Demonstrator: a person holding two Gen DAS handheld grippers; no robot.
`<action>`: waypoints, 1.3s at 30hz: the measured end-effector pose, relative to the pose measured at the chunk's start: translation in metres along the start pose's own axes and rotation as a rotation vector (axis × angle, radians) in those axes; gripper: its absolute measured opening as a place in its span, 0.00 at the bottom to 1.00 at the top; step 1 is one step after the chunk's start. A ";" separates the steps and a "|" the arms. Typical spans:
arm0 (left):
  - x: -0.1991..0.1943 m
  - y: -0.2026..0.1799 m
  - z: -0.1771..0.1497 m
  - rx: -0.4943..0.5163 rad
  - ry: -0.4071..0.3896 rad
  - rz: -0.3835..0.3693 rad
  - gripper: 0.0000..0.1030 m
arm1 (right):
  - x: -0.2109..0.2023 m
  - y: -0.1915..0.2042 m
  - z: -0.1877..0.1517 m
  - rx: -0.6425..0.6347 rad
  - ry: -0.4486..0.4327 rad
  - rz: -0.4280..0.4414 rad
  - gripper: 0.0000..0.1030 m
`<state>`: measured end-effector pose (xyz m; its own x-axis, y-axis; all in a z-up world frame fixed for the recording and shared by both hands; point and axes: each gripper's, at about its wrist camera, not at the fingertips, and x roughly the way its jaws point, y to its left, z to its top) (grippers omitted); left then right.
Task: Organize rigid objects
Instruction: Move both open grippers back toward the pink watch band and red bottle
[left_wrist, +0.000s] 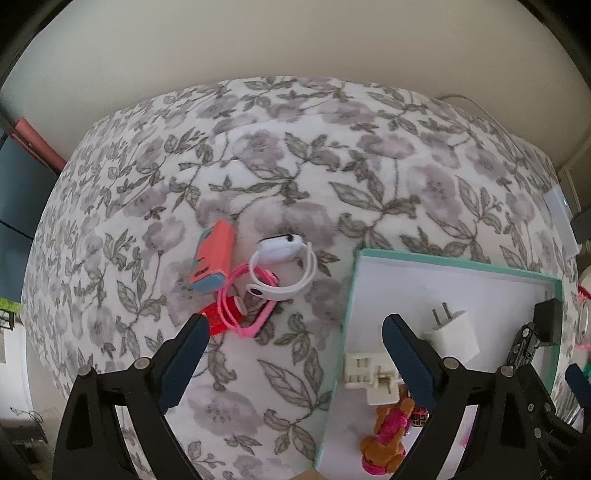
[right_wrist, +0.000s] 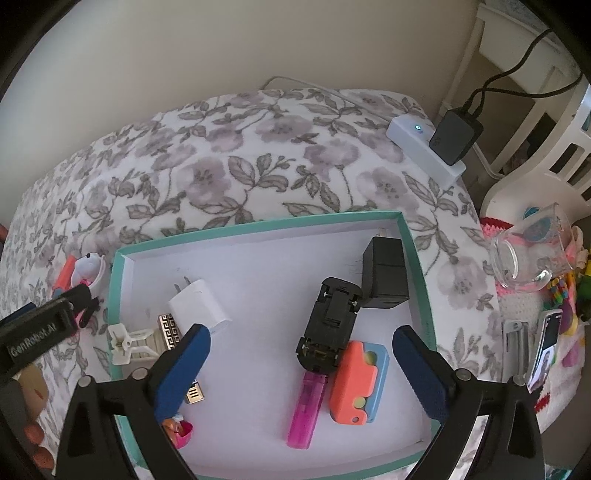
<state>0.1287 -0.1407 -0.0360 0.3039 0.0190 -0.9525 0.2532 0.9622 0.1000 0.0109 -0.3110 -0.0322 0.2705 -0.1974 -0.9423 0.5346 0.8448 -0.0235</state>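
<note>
Your right gripper (right_wrist: 301, 354) hangs spread wide, empty, over teal-rimmed box (right_wrist: 417, 258). Under it: pink lighter (right_wrist: 306, 413), coral-and-blue case (right_wrist: 356, 384), black folding adapter (right_wrist: 328, 325), black charger (right_wrist: 384, 273), white charger (right_wrist: 201, 308). White clip (right_wrist: 129, 343) lies across box's left rim. Your left gripper (left_wrist: 295, 350) also gapes, holding nothing, above floral blanket (left_wrist: 295, 155) beside box. Ahead of it on blanket: second coral case (left_wrist: 214, 262), white watch (left_wrist: 284, 266), pink watch (left_wrist: 255, 314), bunched together, touching.
</note>
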 end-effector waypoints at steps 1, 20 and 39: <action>0.000 0.004 0.001 -0.011 -0.002 0.001 0.92 | 0.000 0.002 0.000 -0.003 0.000 -0.002 0.99; 0.001 0.144 0.025 -0.256 -0.040 0.060 0.99 | -0.020 0.089 0.005 -0.127 -0.084 0.118 0.99; 0.045 0.165 0.039 -0.287 0.034 -0.068 0.99 | 0.014 0.188 0.016 -0.250 -0.093 0.219 0.96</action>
<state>0.2201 0.0084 -0.0511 0.2629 -0.0437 -0.9638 0.0004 0.9990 -0.0452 0.1280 -0.1627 -0.0442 0.4351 -0.0321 -0.8998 0.2457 0.9657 0.0844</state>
